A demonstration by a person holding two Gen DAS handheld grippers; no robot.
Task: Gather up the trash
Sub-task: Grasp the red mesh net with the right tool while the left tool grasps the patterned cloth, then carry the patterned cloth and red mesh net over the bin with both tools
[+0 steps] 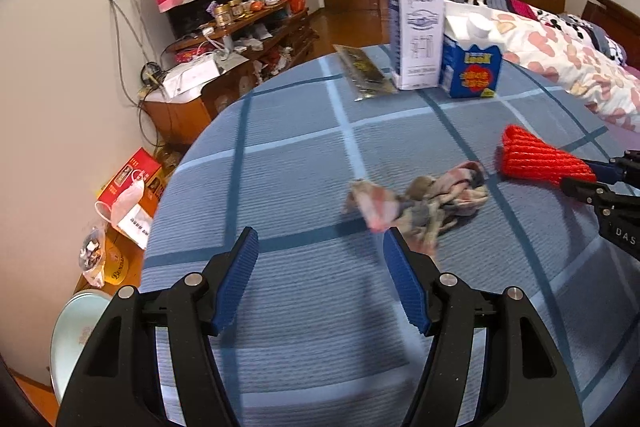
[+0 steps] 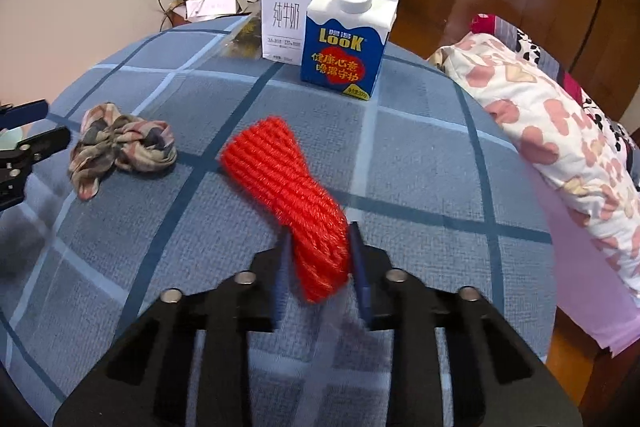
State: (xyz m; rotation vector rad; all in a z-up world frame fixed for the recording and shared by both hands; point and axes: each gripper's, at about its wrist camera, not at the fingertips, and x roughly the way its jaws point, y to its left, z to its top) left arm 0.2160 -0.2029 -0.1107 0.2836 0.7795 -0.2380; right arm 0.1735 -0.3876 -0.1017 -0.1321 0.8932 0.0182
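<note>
My right gripper [image 2: 320, 247] is shut on the near end of a red knitted bundle [image 2: 284, 183], which it holds over the blue checked tablecloth [image 2: 420, 155]; the bundle also shows in the left wrist view [image 1: 540, 159]. My left gripper [image 1: 320, 247] is open and empty, just short of a crumpled plaid cloth [image 1: 424, 199], also in the right wrist view [image 2: 120, 147]. At the far edge stand a white milk carton [image 1: 416, 35] and a blue Look carton [image 1: 472, 67], beside a flat dark wrapper [image 1: 364, 71].
A bed with a floral quilt [image 2: 560, 131] lies right of the table. A cluttered wooden shelf [image 1: 236, 39] stands against the wall at left. Boxes, bags and a pale basin [image 1: 76, 331] sit on the floor below the table's left edge.
</note>
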